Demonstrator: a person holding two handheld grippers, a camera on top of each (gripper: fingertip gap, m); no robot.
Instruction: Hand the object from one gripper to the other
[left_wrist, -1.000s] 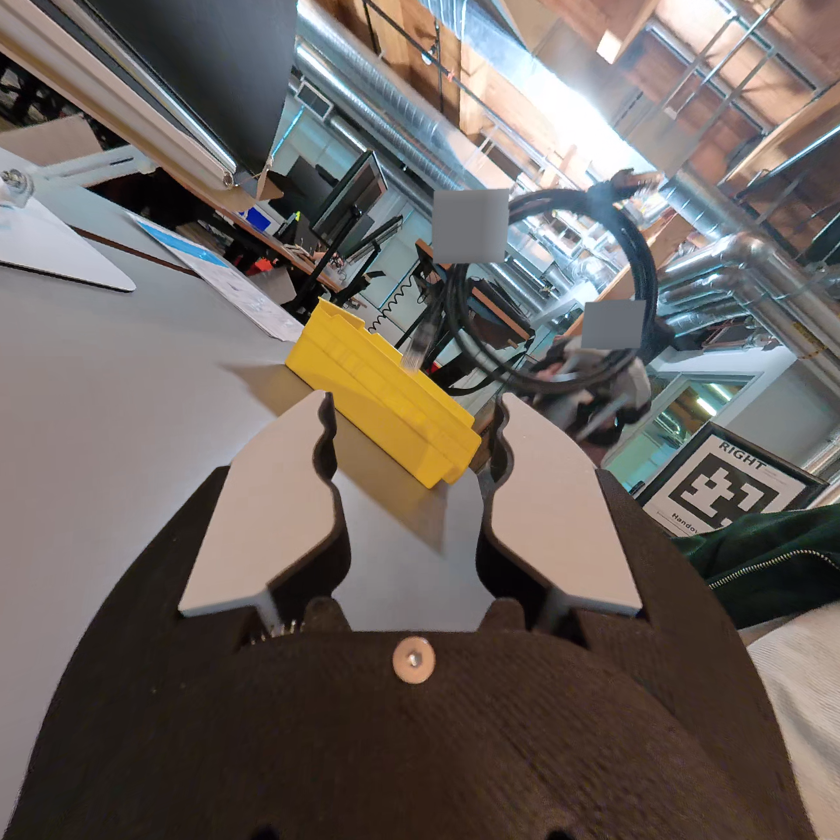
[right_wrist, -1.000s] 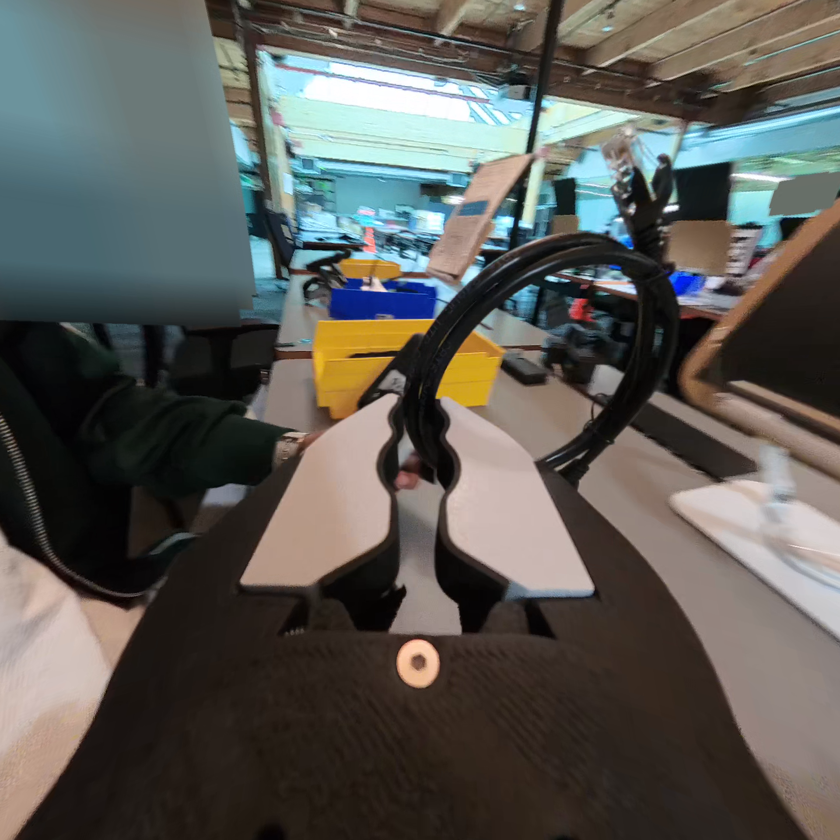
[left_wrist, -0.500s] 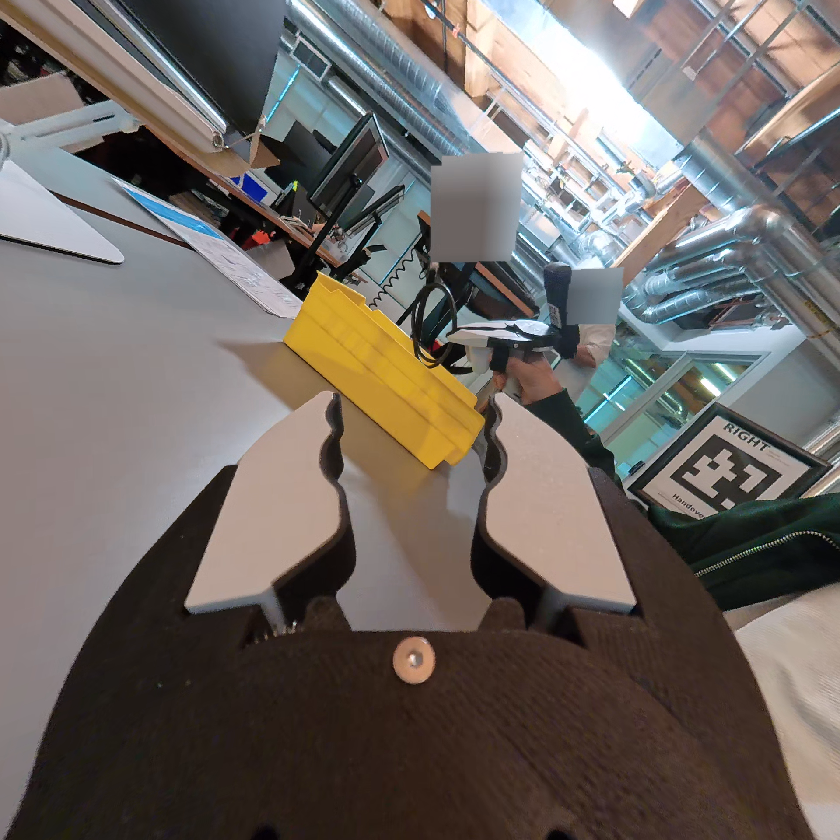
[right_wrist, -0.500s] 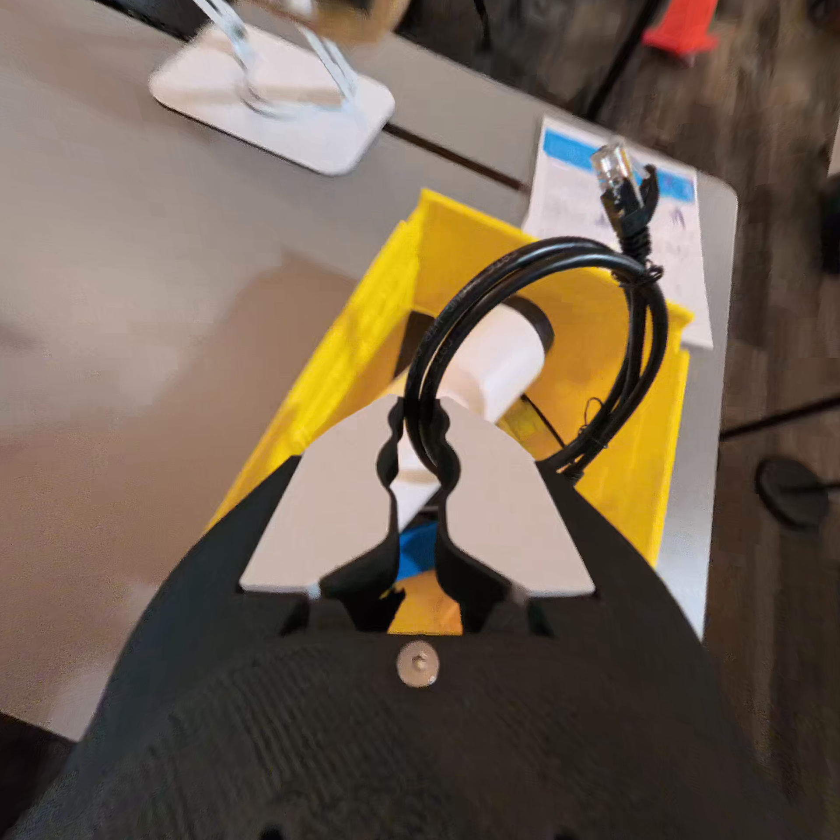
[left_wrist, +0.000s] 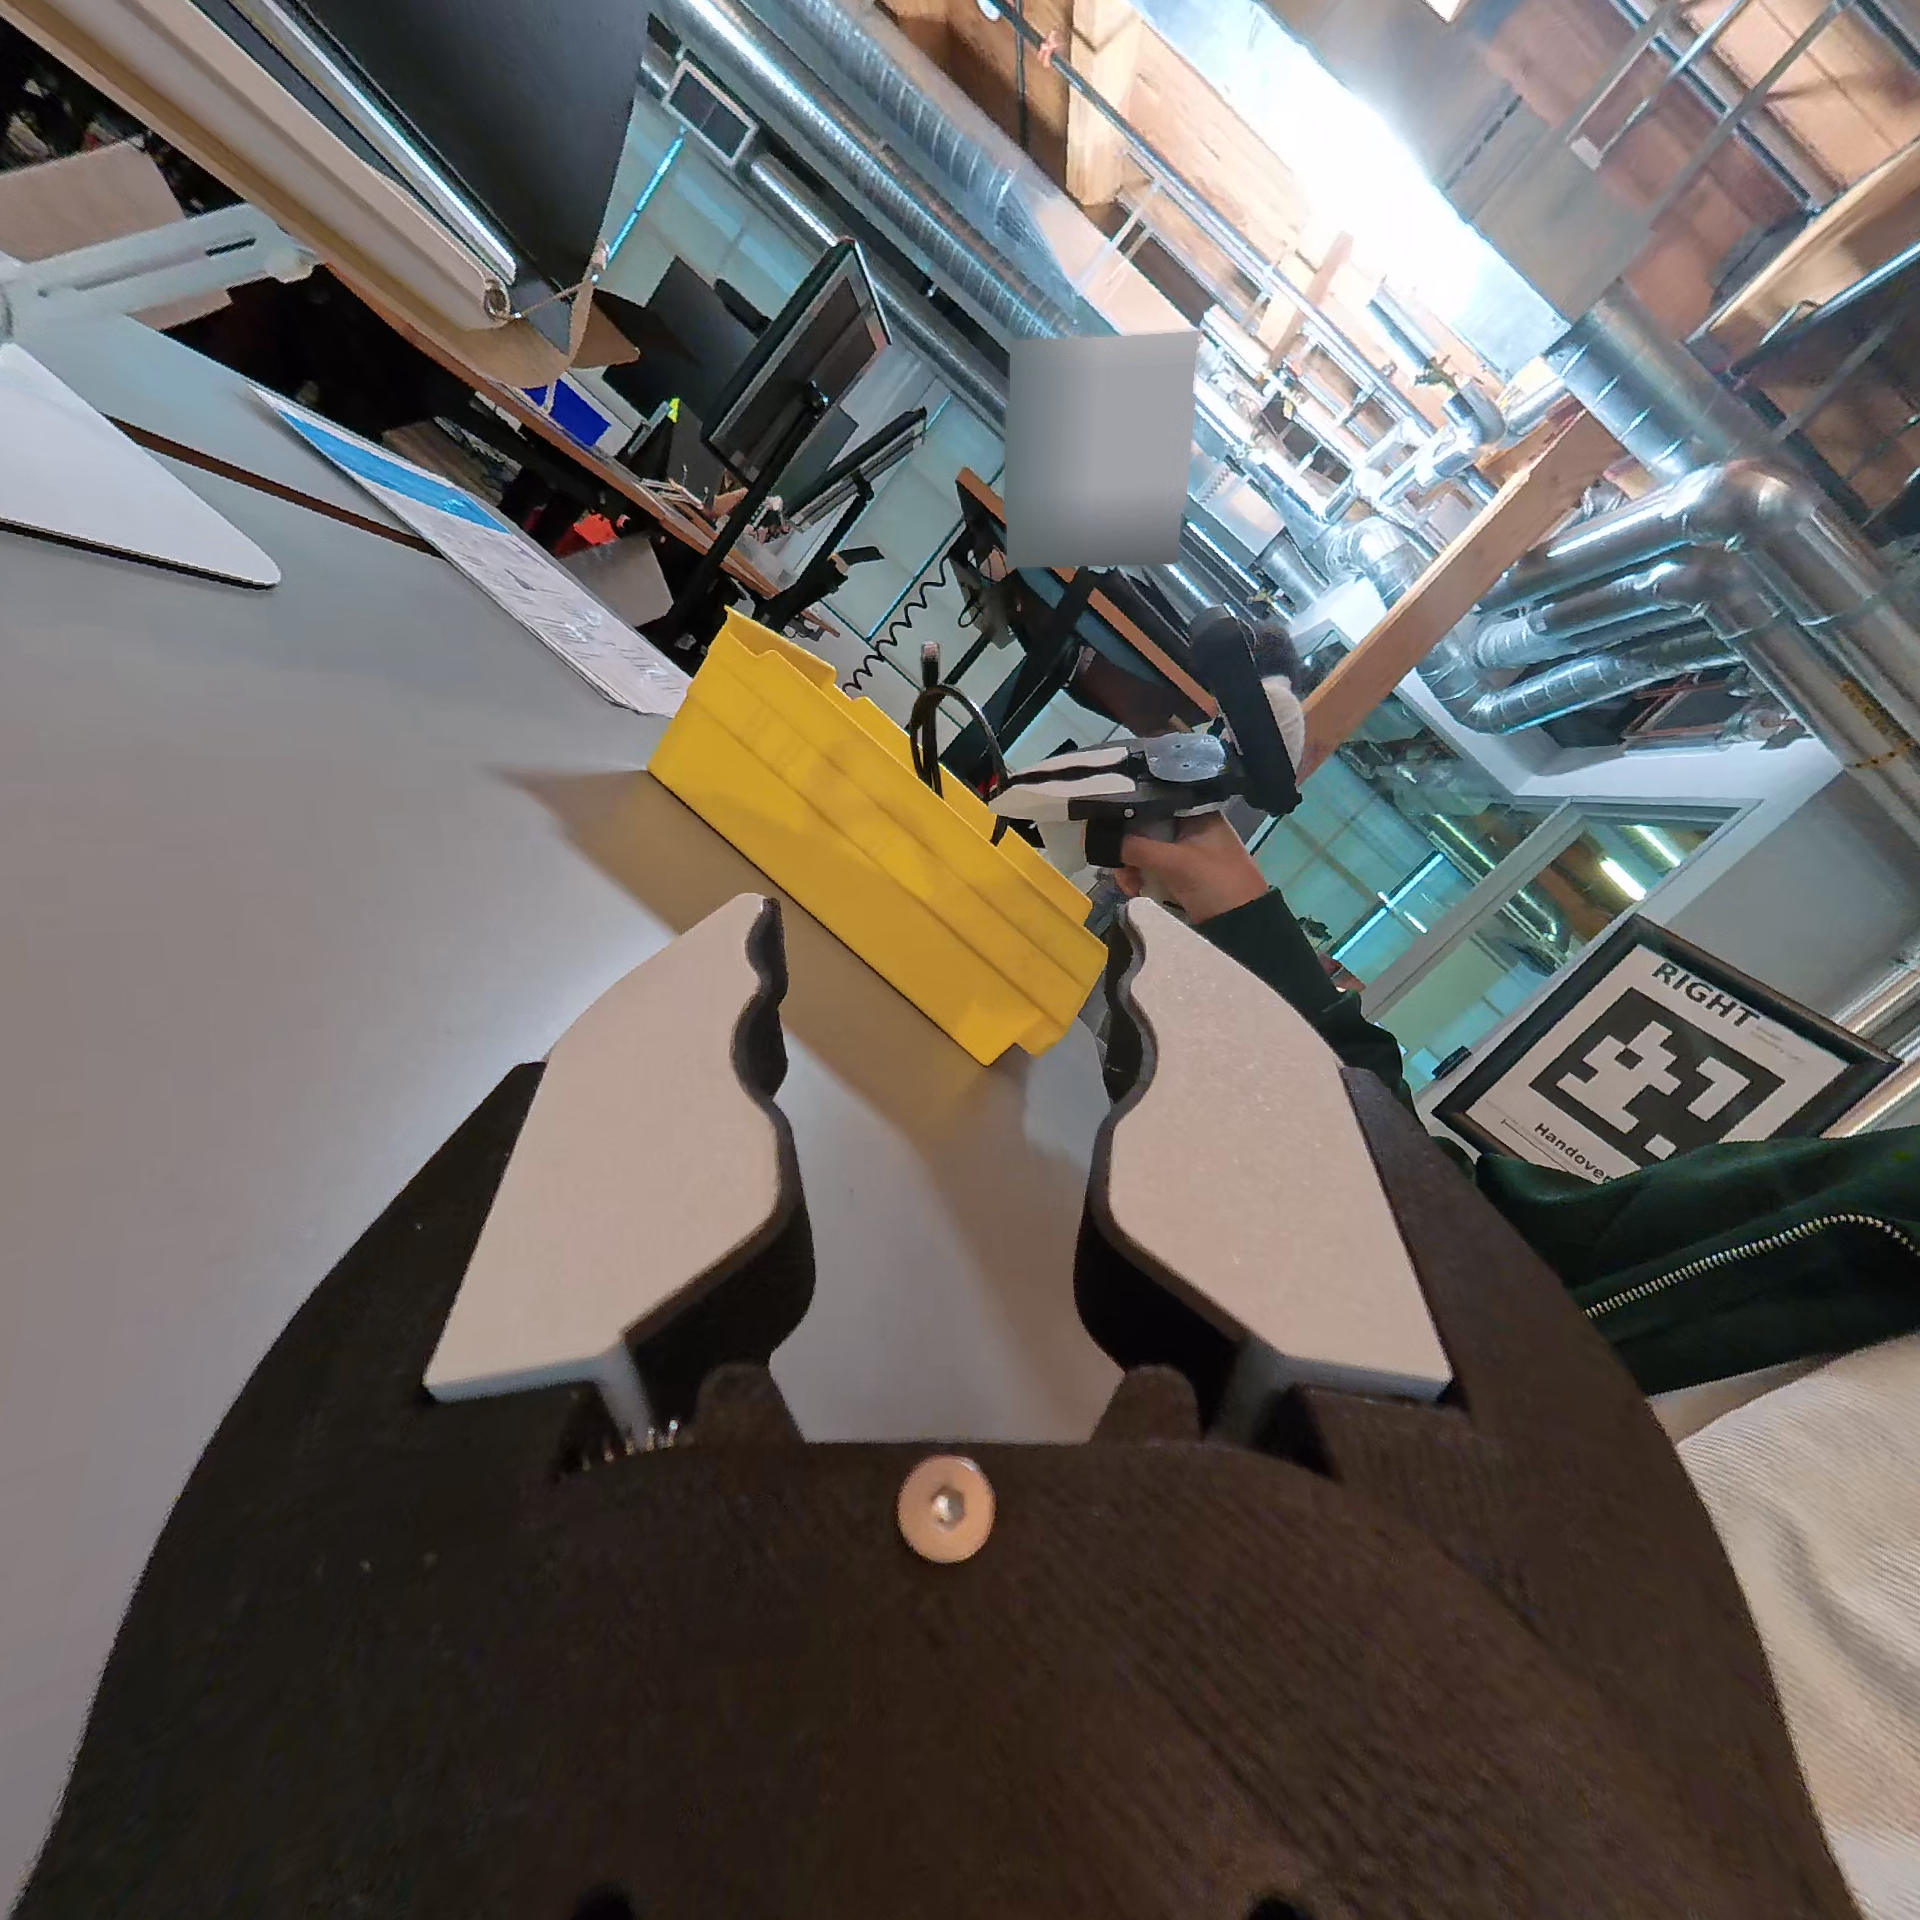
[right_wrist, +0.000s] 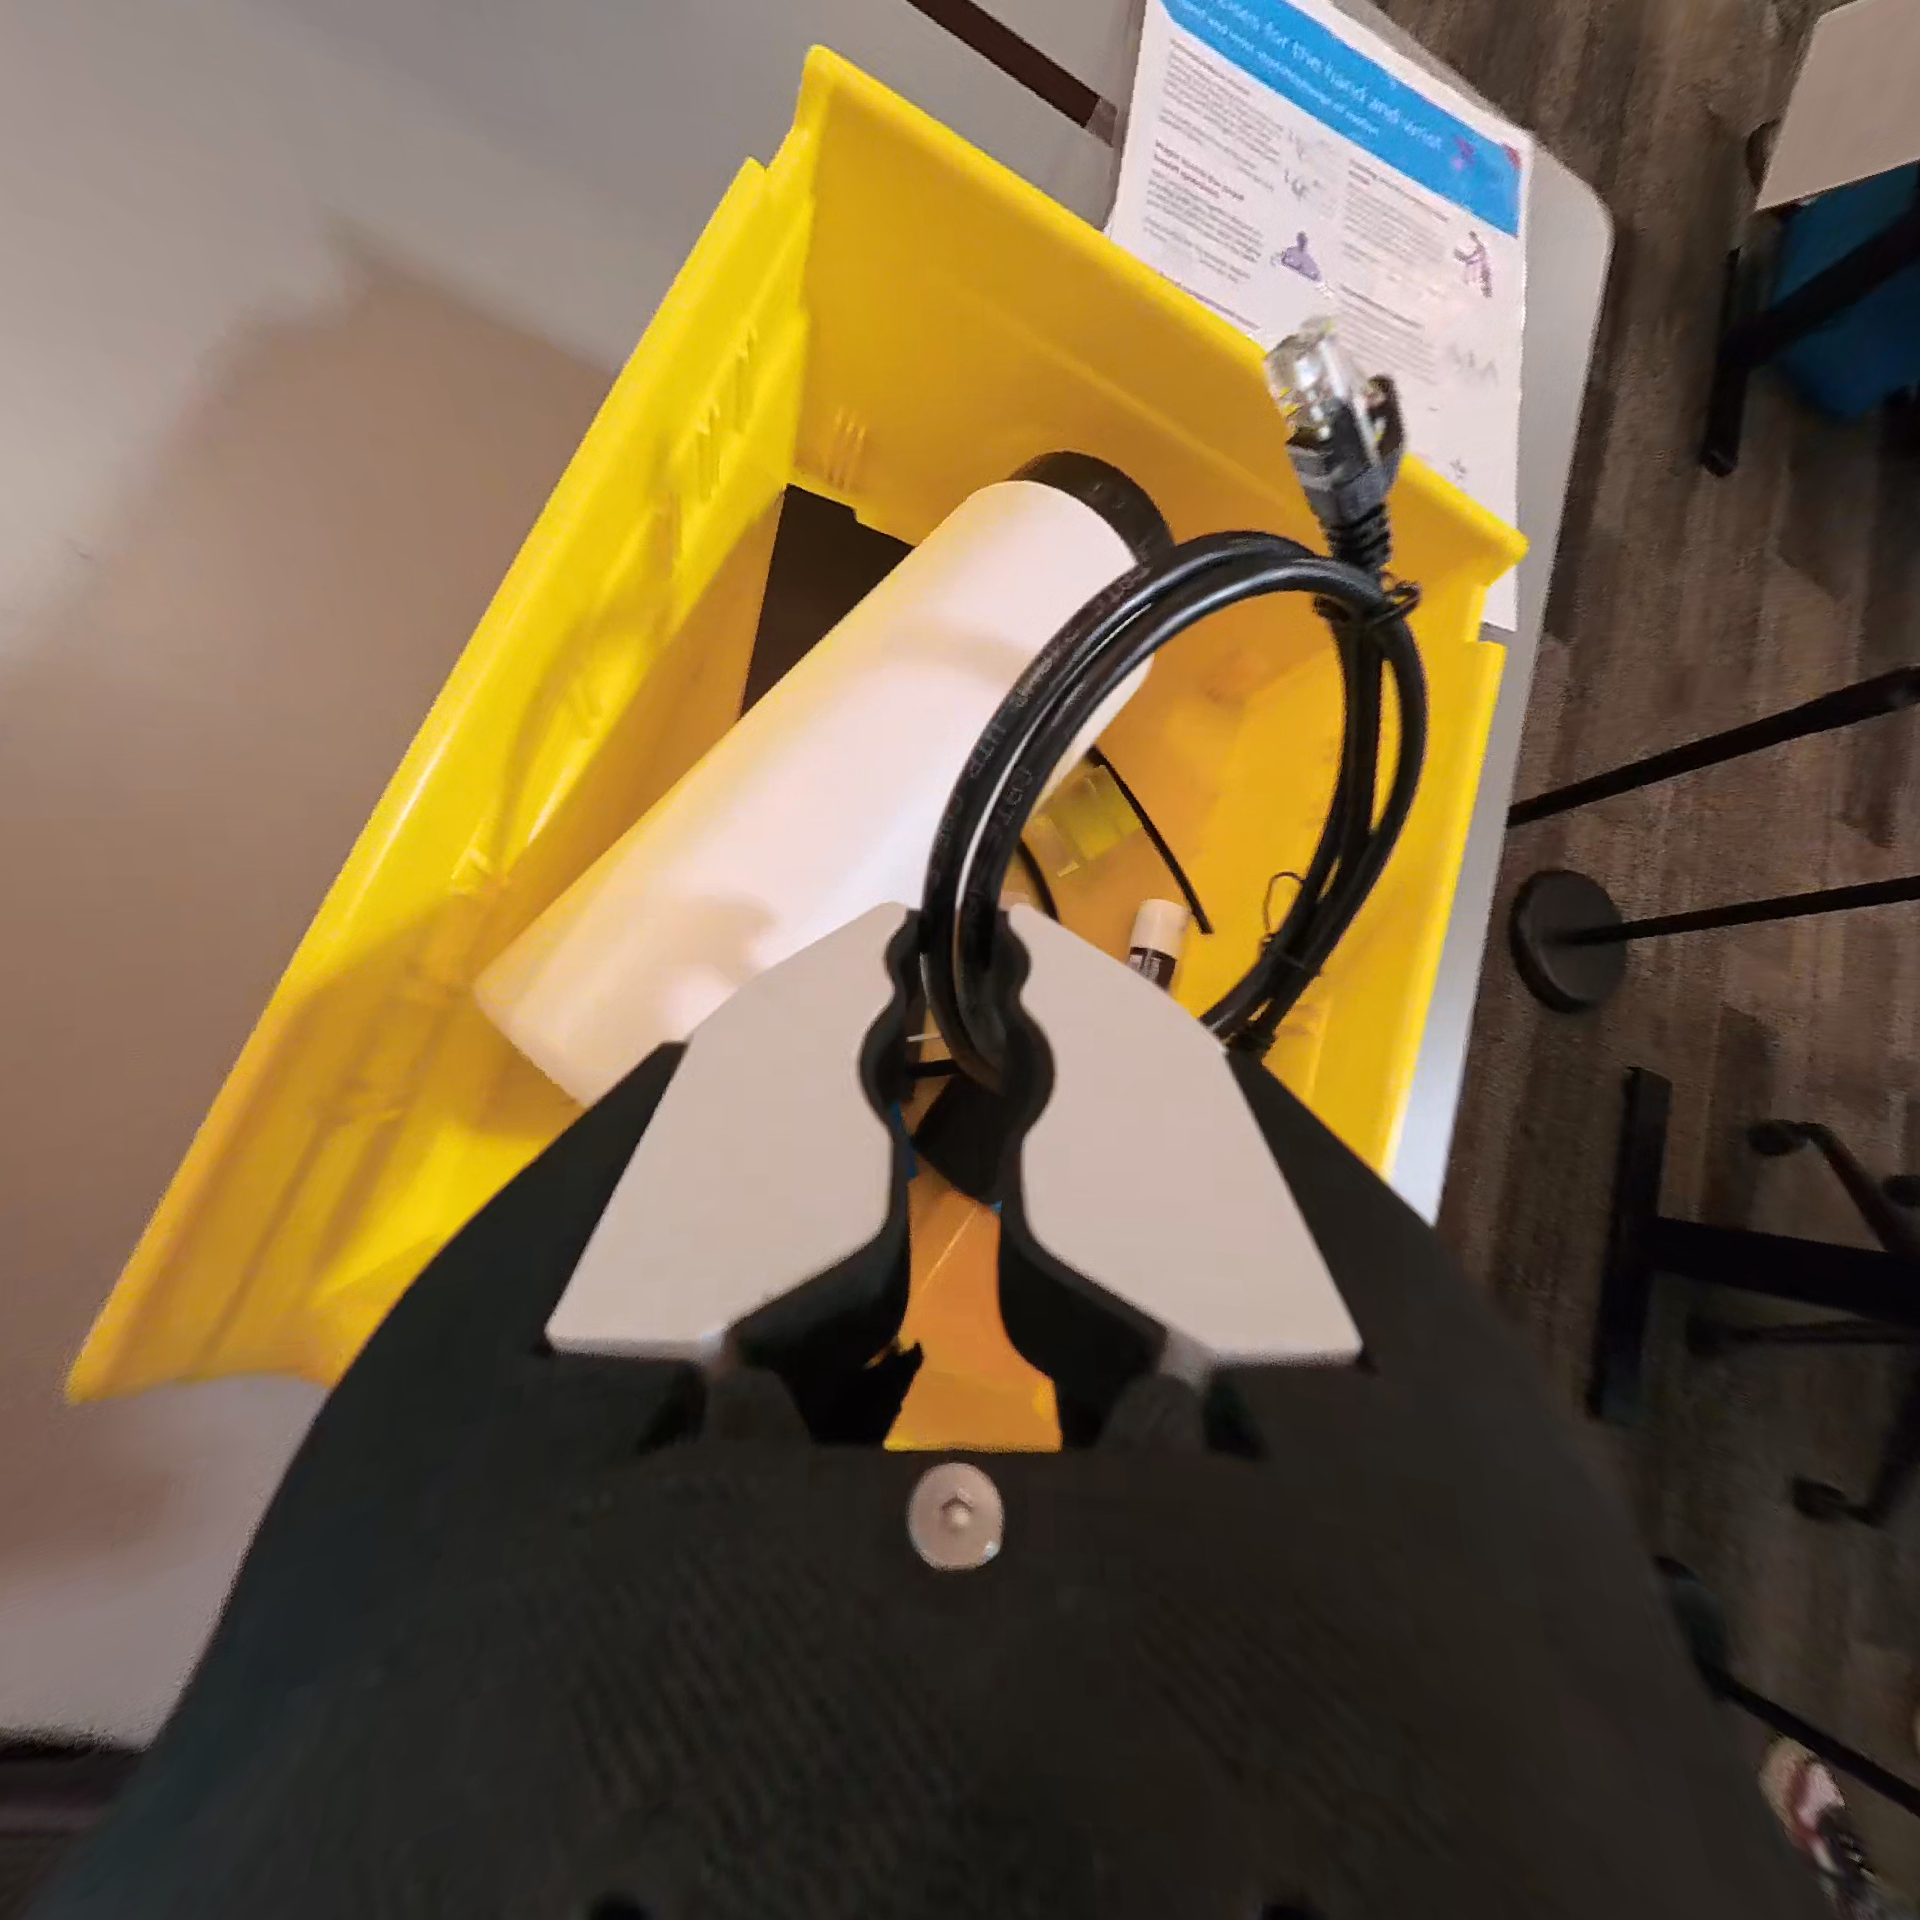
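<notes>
Above the yellow bin (right_wrist: 935, 343), the right gripper (right_wrist: 954, 925) is clamping a coiled black cable (right_wrist: 1340, 748), its clear plug (right_wrist: 1314, 374) pointing far. Nearer on the grey table (left_wrist: 260, 883), the left gripper (left_wrist: 940, 925) is waiting, jaws spread and empty. Judging by this, the handover is done; next comes lowering and releasing into the bin. Writing is showing on the cable jacket, a sheet (right_wrist: 1351, 177) and a framed marker (left_wrist: 1683, 1060).

white roll (right_wrist: 831, 748) fills yellow bin (right_wrist: 582, 582)
</notes>
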